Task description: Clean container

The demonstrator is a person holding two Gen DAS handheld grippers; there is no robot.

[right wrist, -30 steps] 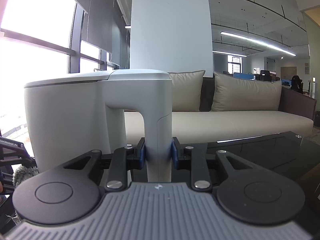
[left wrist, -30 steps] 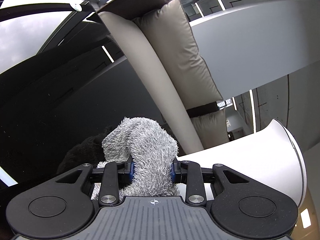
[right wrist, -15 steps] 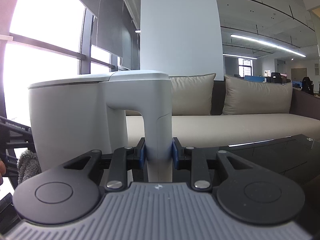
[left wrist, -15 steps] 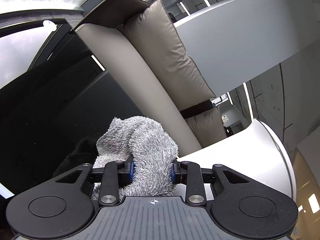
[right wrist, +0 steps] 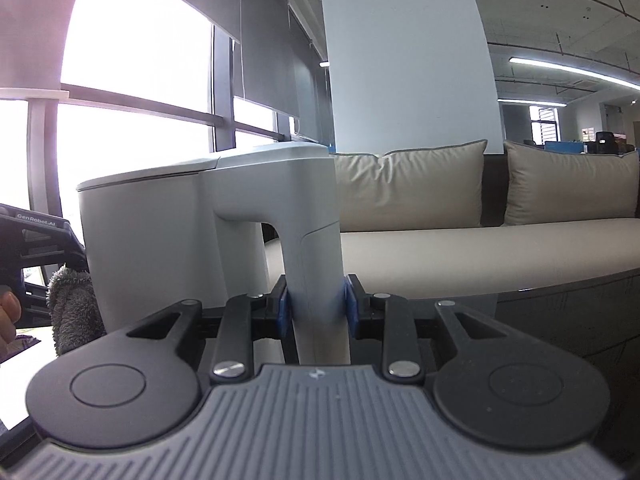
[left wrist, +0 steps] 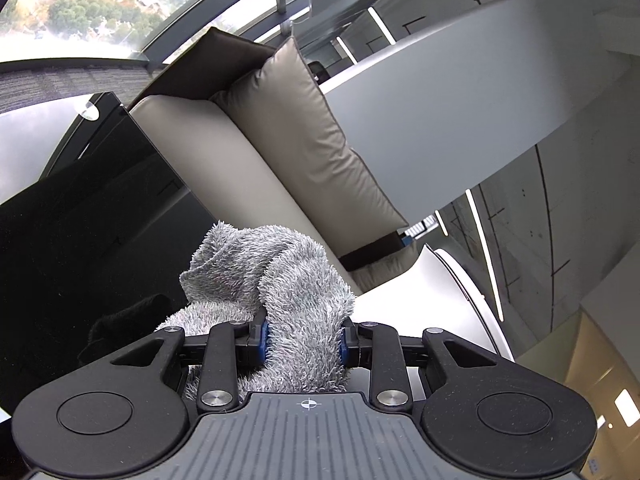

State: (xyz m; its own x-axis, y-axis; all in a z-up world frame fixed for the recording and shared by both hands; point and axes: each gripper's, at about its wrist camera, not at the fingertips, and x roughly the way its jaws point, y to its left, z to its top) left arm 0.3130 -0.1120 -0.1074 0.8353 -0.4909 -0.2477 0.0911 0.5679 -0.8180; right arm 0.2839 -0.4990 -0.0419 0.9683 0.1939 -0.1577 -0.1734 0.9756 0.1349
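Observation:
A white lidded jug (right wrist: 160,240) fills the right wrist view, upright with its lid down. My right gripper (right wrist: 316,308) is shut on its handle (right wrist: 312,256). In the left wrist view, my left gripper (left wrist: 304,336) is shut on a fluffy grey cloth (left wrist: 280,280), which bunches up ahead of the fingers. The jug's white body (left wrist: 432,296) lies just right of the cloth, touching or nearly touching it. From the right wrist view, the cloth (right wrist: 72,308) and the left gripper's black body (right wrist: 36,248) sit against the jug's left side, with a person's fingertip (right wrist: 8,316) at the frame edge.
A beige sofa (right wrist: 480,256) with cushions (right wrist: 412,184) runs behind the jug. A dark glossy glass table (left wrist: 100,232) lies below, its far edge by the sofa. A wide white pillar (right wrist: 404,60) and bright windows (right wrist: 132,56) stand at the back.
The left gripper with the cloth has tilted, so the sofa and window swung in its view. The jug has shifted right in the right wrist view, and the cloth now shows closer to its side.

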